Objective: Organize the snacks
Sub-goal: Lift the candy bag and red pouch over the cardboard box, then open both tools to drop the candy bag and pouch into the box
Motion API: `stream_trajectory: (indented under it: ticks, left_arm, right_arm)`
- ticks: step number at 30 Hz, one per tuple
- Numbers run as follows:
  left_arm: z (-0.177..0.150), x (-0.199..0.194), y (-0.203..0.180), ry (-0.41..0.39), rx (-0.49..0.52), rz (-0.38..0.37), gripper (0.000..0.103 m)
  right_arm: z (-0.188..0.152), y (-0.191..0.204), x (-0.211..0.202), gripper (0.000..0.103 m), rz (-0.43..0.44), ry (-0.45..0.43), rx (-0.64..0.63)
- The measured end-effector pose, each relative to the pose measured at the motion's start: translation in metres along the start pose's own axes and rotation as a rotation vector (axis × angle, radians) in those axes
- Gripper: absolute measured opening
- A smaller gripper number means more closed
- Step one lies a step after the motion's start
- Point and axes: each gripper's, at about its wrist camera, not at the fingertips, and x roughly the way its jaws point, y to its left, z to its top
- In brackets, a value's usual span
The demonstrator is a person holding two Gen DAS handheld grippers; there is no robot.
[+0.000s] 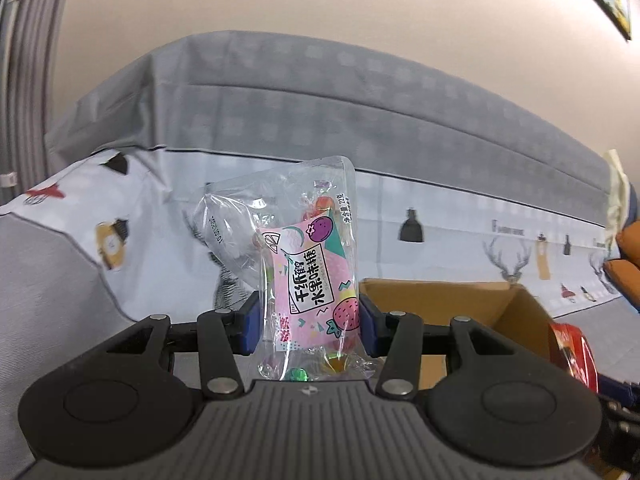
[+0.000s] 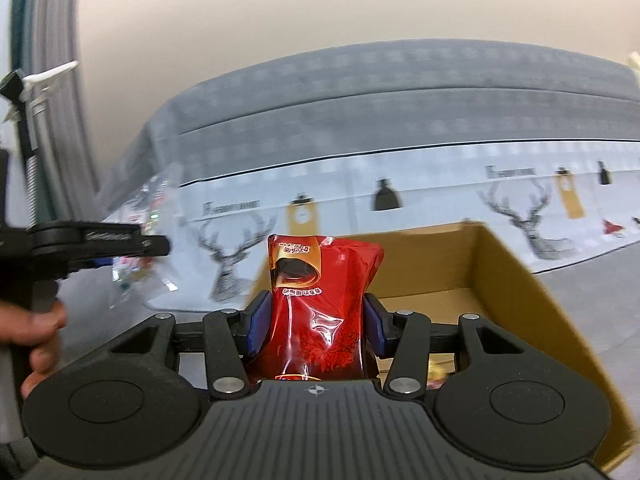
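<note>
2 grippers each carry a snack: the left gripper (image 1: 310,320) is clamped on a clear candy bag (image 1: 308,264) just left of the cardboard box (image 1: 516,308), the right gripper (image 2: 316,326) on a red packet (image 2: 320,304) above that box's near edge. Best to bring each fully over the box, low, before releasing, so neither catches its wall.

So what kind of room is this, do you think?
Probably a bedroom at home: a bed under grey checked bedding, a deer-print sheet, and a curtain at the left.
</note>
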Motion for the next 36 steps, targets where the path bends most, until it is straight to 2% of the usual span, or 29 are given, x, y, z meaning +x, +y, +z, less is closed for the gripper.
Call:
stream_trajectory:
  ticks: [14, 36]
  left_arm:
    - [-0.007, -0.003, -0.056, -0.072, 0.104, -0.146, 0.053]
    - [-0.019, 0.005, -0.096, -0.068, 0.157, -0.27, 0.053]
  right_arm:
    - [0.003, -0.05, 0.003, 0.051, -0.152, -0.002, 0.093]
    - [0.007, -0.063, 0.005, 0.052, -0.259, -0.038, 0.139]
